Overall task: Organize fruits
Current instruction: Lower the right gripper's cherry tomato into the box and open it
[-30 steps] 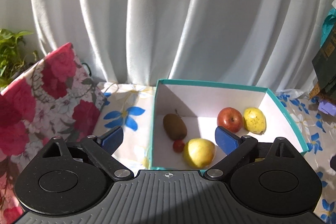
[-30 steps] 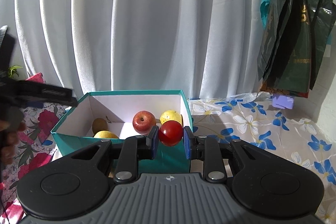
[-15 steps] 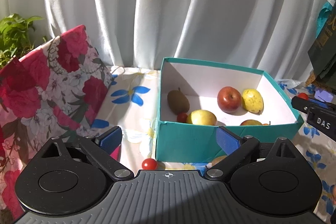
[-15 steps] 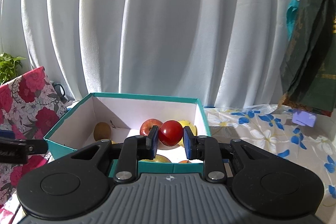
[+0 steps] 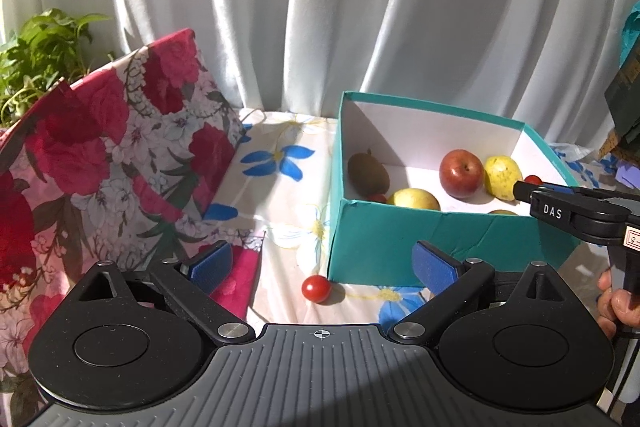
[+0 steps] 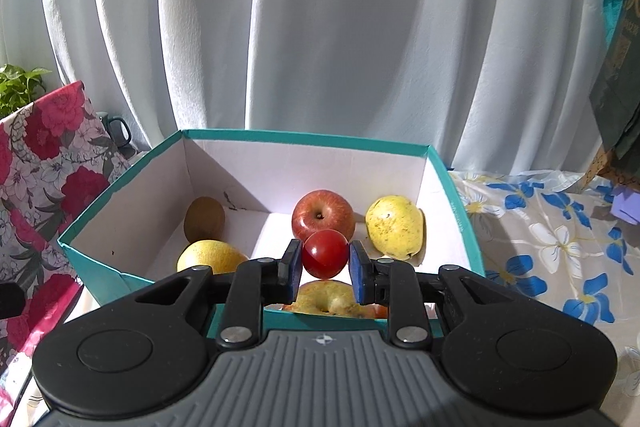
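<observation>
My right gripper (image 6: 324, 263) is shut on a red cherry tomato (image 6: 324, 253) and holds it over the near wall of the teal box (image 6: 304, 137). In the box lie a red apple (image 6: 322, 212), a yellow pear (image 6: 394, 222), a kiwi (image 6: 204, 213), another yellow fruit (image 6: 210, 256) and one more below the fingers (image 6: 324, 297). My left gripper (image 5: 322, 263) is open and empty, in front of the box (image 5: 400, 239). A second cherry tomato (image 5: 315, 288) lies on the cloth between its fingers. The right gripper shows in the left wrist view (image 5: 524, 189).
A red floral cushion (image 5: 104, 155) leans at the left with a green plant (image 5: 36, 55) behind it. White curtains hang at the back. A dark bag (image 6: 618, 79) hangs at the right. The floral tablecloth (image 6: 552, 239) extends right of the box.
My left gripper has pulled back and down, bringing the loose cherry tomato into view. My right gripper has carried its tomato forward over the box.
</observation>
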Demonstrator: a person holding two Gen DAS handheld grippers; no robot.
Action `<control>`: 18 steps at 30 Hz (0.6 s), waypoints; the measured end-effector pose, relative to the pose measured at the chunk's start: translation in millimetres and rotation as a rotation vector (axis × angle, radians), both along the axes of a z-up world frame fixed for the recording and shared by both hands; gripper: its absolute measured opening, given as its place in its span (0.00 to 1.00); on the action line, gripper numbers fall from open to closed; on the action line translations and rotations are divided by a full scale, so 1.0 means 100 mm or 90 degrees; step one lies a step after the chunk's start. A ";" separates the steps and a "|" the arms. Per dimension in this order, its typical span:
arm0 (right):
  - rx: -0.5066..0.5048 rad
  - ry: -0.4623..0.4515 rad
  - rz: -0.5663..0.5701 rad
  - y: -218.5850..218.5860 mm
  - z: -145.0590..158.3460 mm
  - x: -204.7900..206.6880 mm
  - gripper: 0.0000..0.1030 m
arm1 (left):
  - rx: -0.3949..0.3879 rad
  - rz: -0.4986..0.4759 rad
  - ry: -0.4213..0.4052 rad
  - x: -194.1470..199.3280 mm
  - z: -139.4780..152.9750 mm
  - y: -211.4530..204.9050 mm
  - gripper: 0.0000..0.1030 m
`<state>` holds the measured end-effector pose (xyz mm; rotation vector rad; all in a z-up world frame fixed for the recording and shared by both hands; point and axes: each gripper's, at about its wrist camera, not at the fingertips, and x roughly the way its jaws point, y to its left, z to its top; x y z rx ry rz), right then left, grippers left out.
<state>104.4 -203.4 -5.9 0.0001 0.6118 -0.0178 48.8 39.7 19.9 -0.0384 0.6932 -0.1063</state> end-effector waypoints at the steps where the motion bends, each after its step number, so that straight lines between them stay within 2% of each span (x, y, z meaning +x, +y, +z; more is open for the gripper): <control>1: 0.000 0.003 0.003 0.01 -0.02 0.02 0.23 | 0.000 0.000 0.000 -0.01 0.00 0.00 0.97; 11: 0.007 0.023 0.007 0.04 -0.10 0.12 0.23 | 0.009 -0.013 -0.030 -0.10 0.05 -0.03 0.97; 18: 0.004 0.026 0.011 0.04 -0.10 0.13 0.23 | 0.010 -0.024 -0.018 -0.09 0.03 -0.05 0.97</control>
